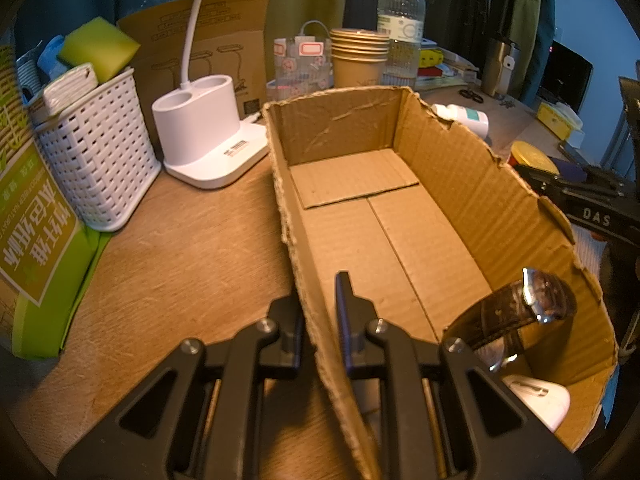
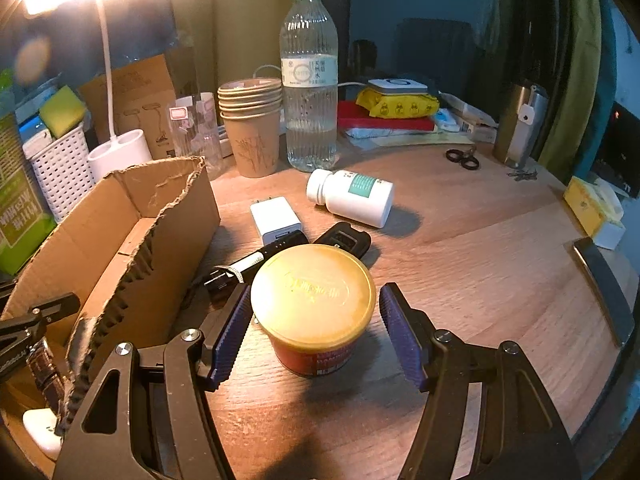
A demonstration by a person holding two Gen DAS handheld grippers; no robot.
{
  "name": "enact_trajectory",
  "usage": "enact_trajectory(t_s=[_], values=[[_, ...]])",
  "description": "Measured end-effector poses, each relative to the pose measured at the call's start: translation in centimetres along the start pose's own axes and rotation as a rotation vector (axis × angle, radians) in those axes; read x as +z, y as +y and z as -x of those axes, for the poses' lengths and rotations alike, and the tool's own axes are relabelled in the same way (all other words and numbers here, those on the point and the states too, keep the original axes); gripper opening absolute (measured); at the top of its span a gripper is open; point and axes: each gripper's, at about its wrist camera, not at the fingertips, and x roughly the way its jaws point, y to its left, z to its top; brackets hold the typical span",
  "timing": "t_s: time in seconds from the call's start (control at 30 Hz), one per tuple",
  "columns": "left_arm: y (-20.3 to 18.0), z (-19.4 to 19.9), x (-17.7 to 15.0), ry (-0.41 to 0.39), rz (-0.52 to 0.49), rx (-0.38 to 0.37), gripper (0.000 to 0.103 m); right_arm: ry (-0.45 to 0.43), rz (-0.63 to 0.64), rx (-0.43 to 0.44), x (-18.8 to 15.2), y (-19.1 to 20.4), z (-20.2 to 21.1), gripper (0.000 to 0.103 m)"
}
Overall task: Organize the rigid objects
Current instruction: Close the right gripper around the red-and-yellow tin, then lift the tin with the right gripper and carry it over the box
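The yellow-lidded red can [image 2: 314, 306] stands on the desk [image 2: 480, 264] between the right gripper's [image 2: 316, 334] wide jaws, untouched. Beside it, the cardboard box [image 1: 400, 216] holds a watch [image 1: 520, 312]; the left gripper's [image 1: 320, 320] jaws clamp the box's wall.

The right gripper [image 2: 316, 332] stands open around a yellow-lidded red tub [image 2: 314, 306] on the wooden table [image 2: 480, 248]; a cardboard box [image 2: 120, 232] sits just left, a white pill bottle [image 2: 350, 197] lies behind.
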Motion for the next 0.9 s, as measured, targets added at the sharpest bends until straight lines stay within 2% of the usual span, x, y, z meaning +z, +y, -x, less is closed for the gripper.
enact_trajectory(t_s=[0.2,0.3,0.57,0.9], values=[[0.0,0.0,0.0,0.0,0.0,0.0,0.015,0.004,-0.003,0.0,-0.1,-0.1,-0.2,0.068],[0.0,0.0,0.0,0.0,0.0,0.0,0.015,0.003,-0.002,-0.004,-0.1,0.0,-0.2,0.06],[0.0,0.0,0.0,0.0,0.0,0.0,0.015,-0.021,-0.013,-0.006,-0.1,-0.3,1.0,0.06],[0.0,0.0,0.0,0.0,0.0,0.0,0.015,-0.095,0.008,0.02,0.9,1.0,4.5,0.06]])
